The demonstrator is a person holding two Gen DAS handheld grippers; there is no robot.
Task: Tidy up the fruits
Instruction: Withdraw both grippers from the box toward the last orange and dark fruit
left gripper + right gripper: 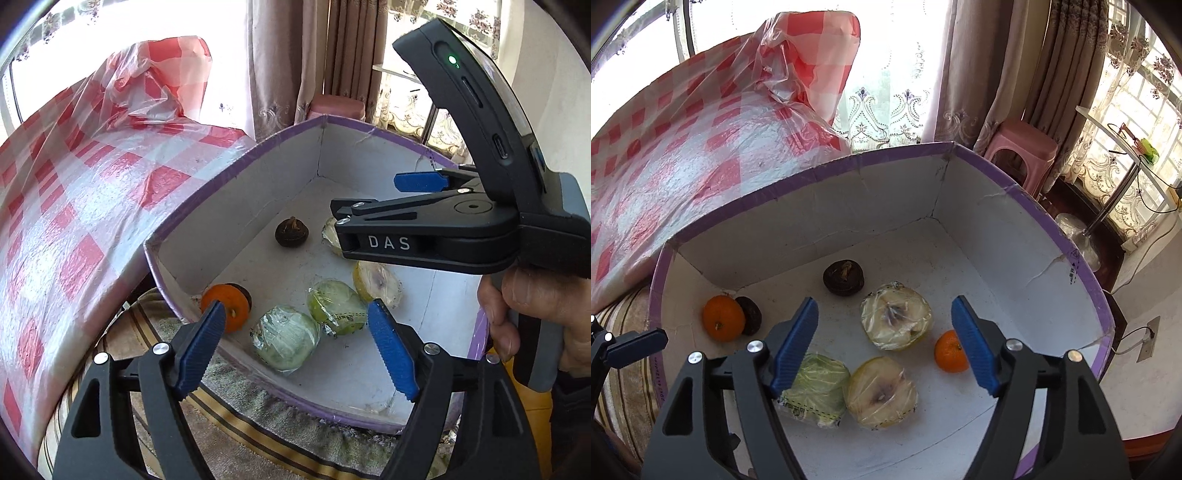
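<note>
A white box with a purple rim (236,162) (849,162) holds the fruit. In the right wrist view I see two oranges (723,317) (950,350), two dark round fruits (844,277) (750,315), two plastic-wrapped cut halves (895,317) (882,391) and a wrapped green piece (816,391). The left wrist view shows an orange (227,306), a dark fruit (291,232) and wrapped green pieces (286,338) (336,306). My left gripper (295,332) is open and empty over the box's near edge. My right gripper (884,339) is open and empty above the wrapped halves; it also shows in the left wrist view (365,199).
A red-and-white checked plastic sheet (74,192) (701,140) covers the surface left of the box. A striped cloth (258,424) lies under the box. A pink stool (1021,147), curtains (979,74) and a floor stand (1108,206) are behind.
</note>
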